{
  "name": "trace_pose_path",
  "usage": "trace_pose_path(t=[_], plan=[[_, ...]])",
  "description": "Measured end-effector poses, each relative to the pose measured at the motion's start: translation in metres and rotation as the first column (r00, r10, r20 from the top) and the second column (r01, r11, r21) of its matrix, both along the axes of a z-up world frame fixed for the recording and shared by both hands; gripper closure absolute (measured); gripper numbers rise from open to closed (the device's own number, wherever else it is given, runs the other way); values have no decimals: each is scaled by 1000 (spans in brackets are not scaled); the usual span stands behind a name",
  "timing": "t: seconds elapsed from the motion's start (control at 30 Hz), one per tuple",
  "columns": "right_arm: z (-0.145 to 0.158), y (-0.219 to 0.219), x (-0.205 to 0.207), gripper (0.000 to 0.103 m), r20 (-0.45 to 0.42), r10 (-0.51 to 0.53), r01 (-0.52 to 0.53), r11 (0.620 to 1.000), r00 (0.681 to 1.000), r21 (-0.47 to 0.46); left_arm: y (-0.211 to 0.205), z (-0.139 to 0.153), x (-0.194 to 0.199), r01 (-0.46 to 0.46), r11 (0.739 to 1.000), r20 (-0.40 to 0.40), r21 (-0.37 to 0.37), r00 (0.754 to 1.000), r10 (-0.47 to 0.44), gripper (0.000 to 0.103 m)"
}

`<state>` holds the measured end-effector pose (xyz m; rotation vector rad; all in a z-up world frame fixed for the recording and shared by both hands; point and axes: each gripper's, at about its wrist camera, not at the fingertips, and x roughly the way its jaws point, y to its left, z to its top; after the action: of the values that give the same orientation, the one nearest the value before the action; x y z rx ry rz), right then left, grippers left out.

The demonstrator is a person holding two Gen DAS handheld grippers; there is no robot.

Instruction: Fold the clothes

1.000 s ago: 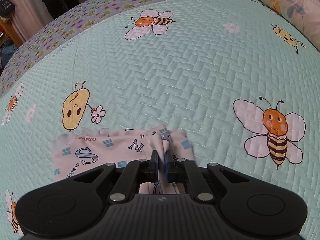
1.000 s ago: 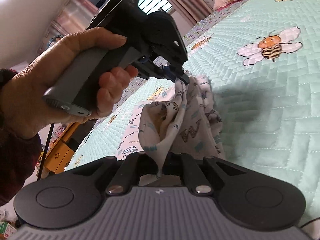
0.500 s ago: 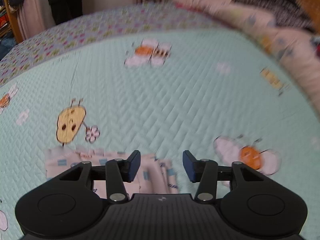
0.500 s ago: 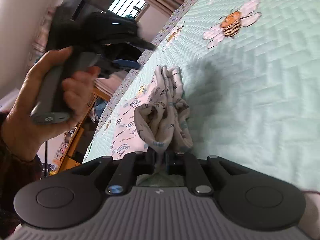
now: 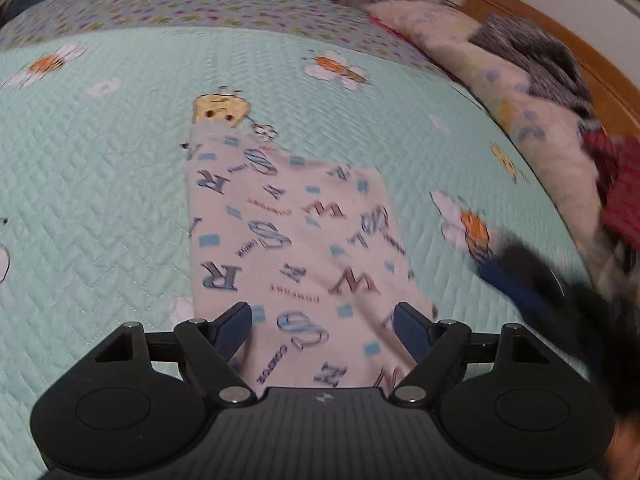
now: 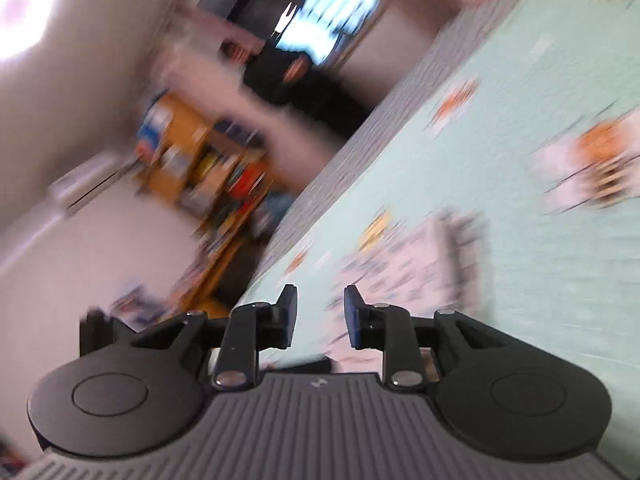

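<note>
Letter-printed white garment (image 5: 296,240) flat on bedspread (image 5: 100,184)

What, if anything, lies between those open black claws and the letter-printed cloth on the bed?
Nothing visible does. The left gripper, jaws just opened, hangs right over the flat cloth on the quilt. The right gripper, also just opened and empty, looks across at it with only blurred bedding between.

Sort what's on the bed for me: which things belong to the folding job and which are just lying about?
Job:
- letter-print garment, lying flat on the quilt
- left tool, open over it, jaws just opened
- right tool, open, nothing between its jaws, also just opened

Lying about:
- bee-print quilt
- floral pillow
- dark knit item and red cloth by the headboard
</note>
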<state>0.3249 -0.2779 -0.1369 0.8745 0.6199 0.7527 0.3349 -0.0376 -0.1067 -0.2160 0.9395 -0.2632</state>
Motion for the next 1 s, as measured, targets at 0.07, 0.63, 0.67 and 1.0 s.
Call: trace_pose_path(t=[0.07,0.63,0.67,1.0], plan=[[-22,13,38,77,-81,119,-121,992,990,-19,-4,-10,-1,43,999,-14,19,999,-43,23],[-51,-9,66,103,-134,216,-248,917,967,-313,-19,-42,-12,183,964,-10,191,983,-185,9],[-53,-17,68,103,-156,196,-231,939,968,-257,-18,-41,-12,186,965,-13,185,982,-187,9],[-16,22,100,87,-33,176,-179,959,984,-218,-4,-6,-32,189,978,102,88,975,-198,17]])
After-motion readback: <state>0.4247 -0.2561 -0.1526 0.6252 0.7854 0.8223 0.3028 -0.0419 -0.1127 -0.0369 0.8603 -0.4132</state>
